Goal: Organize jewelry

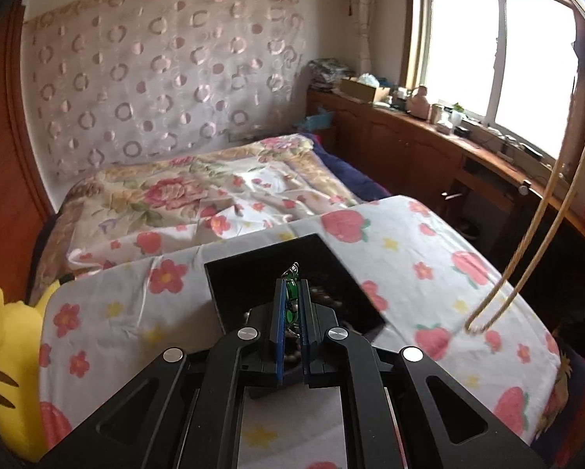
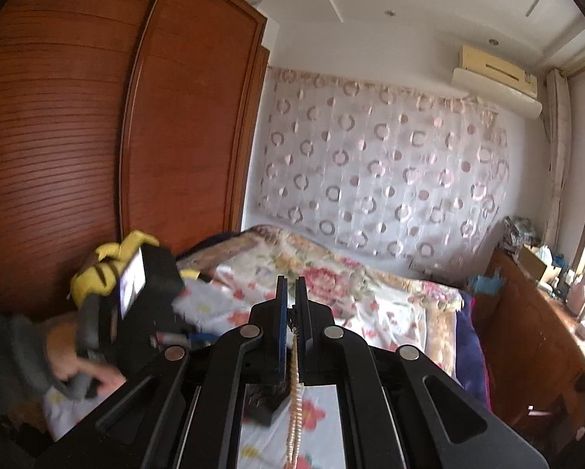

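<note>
My left tongs point(image 1: 292, 293) are gripping a green beaded piece point(image 1: 291, 291) above the black tray point(image 1: 253, 273) on the surface; my right tongs point(image 2: 291, 312) are pinching a pearl strand point(image 2: 294, 402), hanging toward six o'clock. I am lifting both; next, I think, lowering each into place.

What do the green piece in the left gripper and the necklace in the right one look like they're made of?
Green piece: glossy, translucent green beads, probably glass or jade-like stone, with a small silvery metal fitting on top. Necklace: a strand of small cream, softly shiny beads, likely pearl or imitation pearl.
</note>
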The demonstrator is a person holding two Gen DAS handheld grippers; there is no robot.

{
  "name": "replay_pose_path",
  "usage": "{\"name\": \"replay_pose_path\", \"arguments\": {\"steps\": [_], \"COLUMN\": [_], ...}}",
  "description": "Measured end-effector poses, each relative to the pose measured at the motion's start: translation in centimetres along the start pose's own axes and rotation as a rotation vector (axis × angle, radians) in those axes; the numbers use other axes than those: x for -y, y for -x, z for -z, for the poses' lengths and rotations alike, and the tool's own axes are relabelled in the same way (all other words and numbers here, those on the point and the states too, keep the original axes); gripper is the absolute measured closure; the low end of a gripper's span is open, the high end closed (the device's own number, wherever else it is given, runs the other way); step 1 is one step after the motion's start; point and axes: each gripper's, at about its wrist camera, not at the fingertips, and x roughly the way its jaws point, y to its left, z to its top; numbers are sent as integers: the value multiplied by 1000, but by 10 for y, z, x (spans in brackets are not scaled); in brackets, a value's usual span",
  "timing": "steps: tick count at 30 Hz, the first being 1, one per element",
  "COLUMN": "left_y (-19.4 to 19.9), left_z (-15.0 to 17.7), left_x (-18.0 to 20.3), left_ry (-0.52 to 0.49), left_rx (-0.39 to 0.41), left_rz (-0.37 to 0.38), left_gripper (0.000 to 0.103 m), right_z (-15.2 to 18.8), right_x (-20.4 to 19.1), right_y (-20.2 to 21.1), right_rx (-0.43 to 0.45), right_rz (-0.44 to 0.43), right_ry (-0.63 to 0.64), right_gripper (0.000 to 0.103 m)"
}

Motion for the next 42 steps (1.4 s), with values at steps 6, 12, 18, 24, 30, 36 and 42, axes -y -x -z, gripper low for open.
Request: {"name": "replay_pose_path", "arguments": {"steps": [6, 12, 18, 24, 30, 36, 42], "left_y": [-24, -8, 19, 49, 80, 110, 131], "left_z": [16, 38, 51, 60, 75, 93, 110], "left_x": [-13, -26, -26, -20, -9, 3, 10], "left_ry": [27, 59, 52, 73, 105, 124, 142], "left_rx": [-34, -1, 48, 92, 127, 166, 189], "left_rz": [-43, -96, -168, -169, -184, -238, -270], "left_gripper": [75, 33, 11, 8, 8, 8, 8], "right_z": [-16, 18, 62, 70, 83, 110, 143], "right_x": [7, 6, -1, -2, -5, -17, -23], "right_y": [-37, -96, -122, -105, -55, -2, 26], "right_rx": [-20, -165, -264, -247, -177, -124, -123], "right_rz": [-11, -43, -43, -56, -18, 52, 101], "right_ry": [-34, -79, -125, -164, -217, -257, -324], "right_gripper": [98, 98, 52, 52, 28, 5, 2]}}
